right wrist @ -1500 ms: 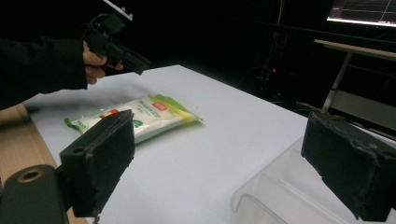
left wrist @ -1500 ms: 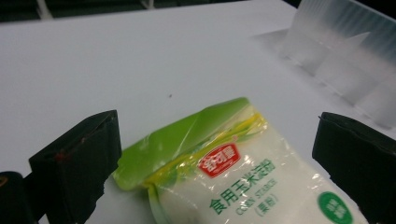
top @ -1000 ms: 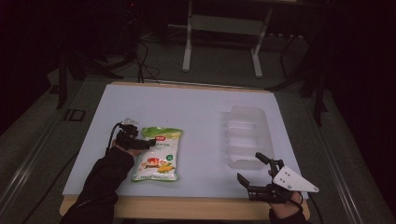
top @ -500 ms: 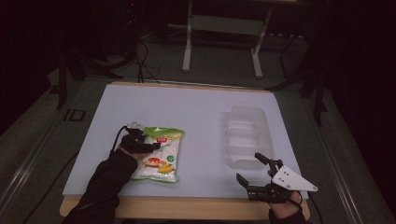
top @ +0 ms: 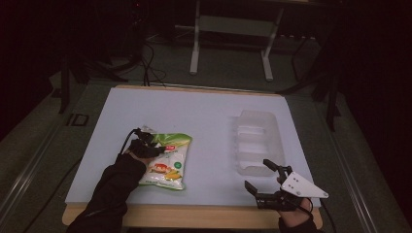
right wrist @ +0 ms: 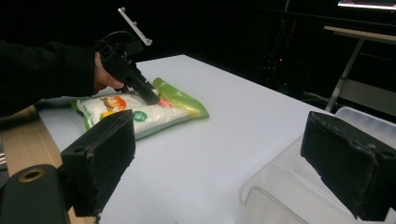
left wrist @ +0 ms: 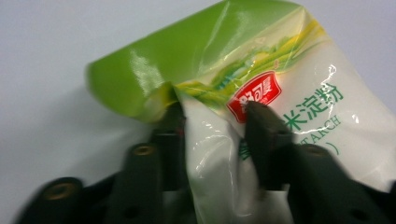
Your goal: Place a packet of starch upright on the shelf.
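My left gripper (top: 158, 148) has its fingers (left wrist: 264, 135) pinched on a raised fold of the starch bag (top: 165, 160); they have just been closing, and in the left gripper view the film bunches up between the two black pads, one pad pressed on the red label, the other tucked under the green flap. The green top edge of the bag curls up off the tabletop (top: 204, 116) there. From the right gripper view I see that gripper (right wrist: 152, 99) coming down steeply onto the upper end of the bag (right wrist: 140, 109), hand (right wrist: 105, 77) wrapped behind it. The bag lies flat otherwise, on the left half of the tabletop, its lower end close to the near edge, its green end pointing toward the middle. Open white surface spreads beyond it and between it and the clear plastic tray (top: 257, 141), which sits well apart on the right half, near the right edge. My right gripper (top: 262, 177) rests at the near right corner, just short of the tray's near rim, fingers (right wrist: 343, 163) spread wide with nothing between them; the tray (right wrist: 280, 186) shows in the gap ahead of them. Dark floor and a metal stand (top: 231, 43) lie past the far edge.
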